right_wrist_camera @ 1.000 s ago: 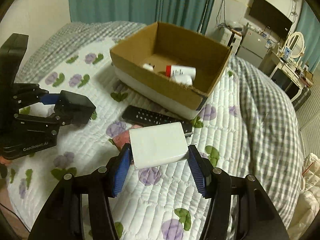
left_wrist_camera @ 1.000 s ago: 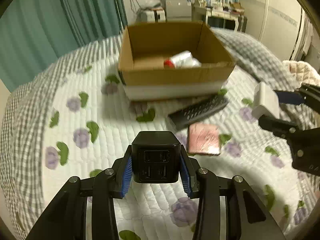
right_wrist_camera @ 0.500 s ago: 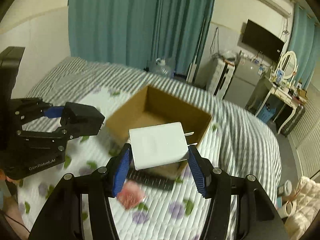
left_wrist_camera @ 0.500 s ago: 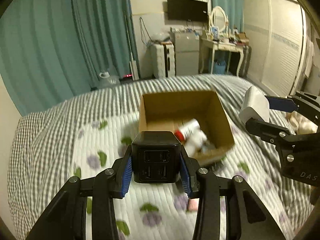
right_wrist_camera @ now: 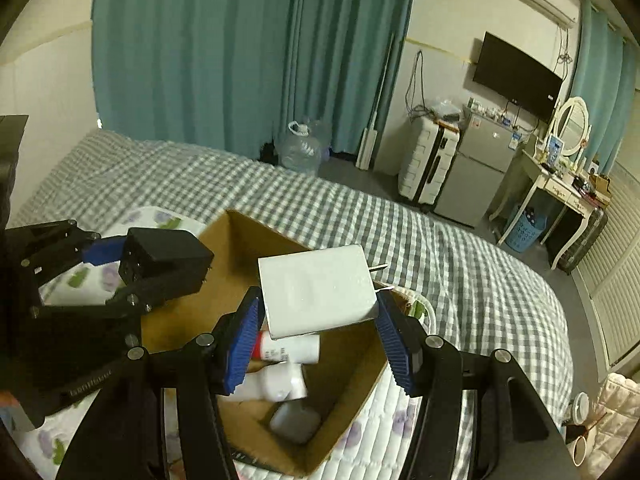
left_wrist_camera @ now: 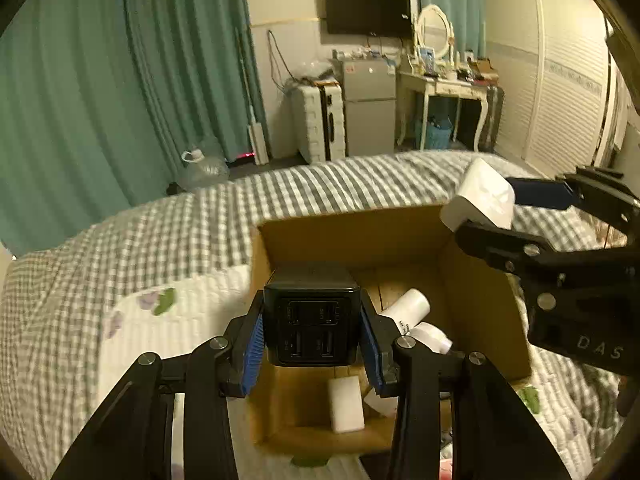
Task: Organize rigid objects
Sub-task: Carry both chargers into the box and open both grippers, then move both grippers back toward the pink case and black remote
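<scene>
Bed (left_wrist_camera: pixel 120 248) bears cardboard box (left_wrist_camera: pixel 472 280) before teal curtains (left_wrist_camera: pixel 120 80).

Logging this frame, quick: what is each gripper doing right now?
Left gripper: shut on the black USB charger.
Right gripper: shut on the white plug adapter.
</scene>
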Demonstrator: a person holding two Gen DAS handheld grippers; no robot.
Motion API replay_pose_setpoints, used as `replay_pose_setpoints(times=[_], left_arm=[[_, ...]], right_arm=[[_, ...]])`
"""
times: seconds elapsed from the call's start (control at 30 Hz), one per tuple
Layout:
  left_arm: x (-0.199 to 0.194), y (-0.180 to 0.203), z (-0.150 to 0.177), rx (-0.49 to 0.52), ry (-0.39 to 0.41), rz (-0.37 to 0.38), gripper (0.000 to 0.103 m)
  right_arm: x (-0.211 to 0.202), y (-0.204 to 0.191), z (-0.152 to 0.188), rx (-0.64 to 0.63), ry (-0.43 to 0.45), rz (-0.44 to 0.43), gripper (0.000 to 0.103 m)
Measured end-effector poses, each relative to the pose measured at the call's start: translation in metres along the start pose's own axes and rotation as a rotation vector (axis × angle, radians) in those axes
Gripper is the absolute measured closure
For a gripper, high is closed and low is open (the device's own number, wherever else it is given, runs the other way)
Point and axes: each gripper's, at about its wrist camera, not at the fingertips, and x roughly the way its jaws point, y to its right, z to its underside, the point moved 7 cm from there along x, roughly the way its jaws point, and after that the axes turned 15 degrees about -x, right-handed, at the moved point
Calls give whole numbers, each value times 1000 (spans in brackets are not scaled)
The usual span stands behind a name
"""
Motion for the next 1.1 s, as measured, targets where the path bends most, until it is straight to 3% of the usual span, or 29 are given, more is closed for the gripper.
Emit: replay_pose_setpoints(times=[0.23, 0.5, 0.57, 0.67, 0.77, 0.83, 1.1], left_arm=[[44, 3, 20, 0, -55, 8, 61], [56, 7, 33, 14, -62, -19, 58], [50, 10, 34, 27, -65, 2, 57], [34, 7, 33, 49, -48, -36, 44], [10, 1, 33, 50, -52, -38, 42], [-11, -2, 35, 44, -53, -45, 35], [-116, -19, 44, 27, 48, -80, 21]], right_arm=[[53, 3, 29, 34, -34, -30, 47], [68, 1, 37, 42, -34, -42, 46], [67, -1, 35, 43, -28, -53, 46], [53, 2, 28, 36, -13, -18, 31], [26, 10, 22, 56, 9, 8, 29], [2, 14, 20, 66, 20, 16, 25], [-103, 14, 30, 94, 52, 69, 9]])
